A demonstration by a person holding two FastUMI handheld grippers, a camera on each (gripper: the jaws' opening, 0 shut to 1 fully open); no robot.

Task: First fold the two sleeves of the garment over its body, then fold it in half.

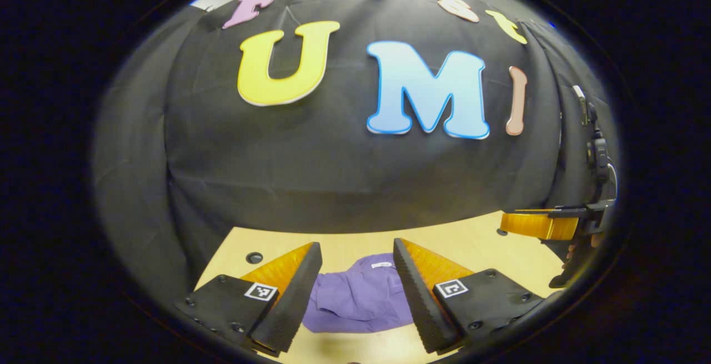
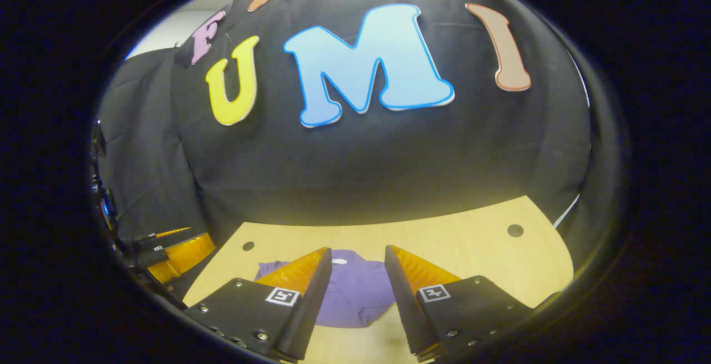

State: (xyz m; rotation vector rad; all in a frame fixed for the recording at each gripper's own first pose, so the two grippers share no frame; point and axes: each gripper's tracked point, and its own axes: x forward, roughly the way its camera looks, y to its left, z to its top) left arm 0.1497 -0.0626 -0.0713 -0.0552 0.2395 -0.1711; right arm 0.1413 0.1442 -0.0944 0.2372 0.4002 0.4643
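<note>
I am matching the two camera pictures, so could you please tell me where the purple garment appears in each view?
Left gripper view: the purple garment lies low in the middle, on the table between that gripper's own open fingers.
Right gripper view: it lies at bottom centre, again between the open fingers.
Shared landmark: the white neck label at its far edge.

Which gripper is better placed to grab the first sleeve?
Hard to call; slightly the left gripper. The purple garment looks larger between its open fingers than in the right gripper view.
</note>
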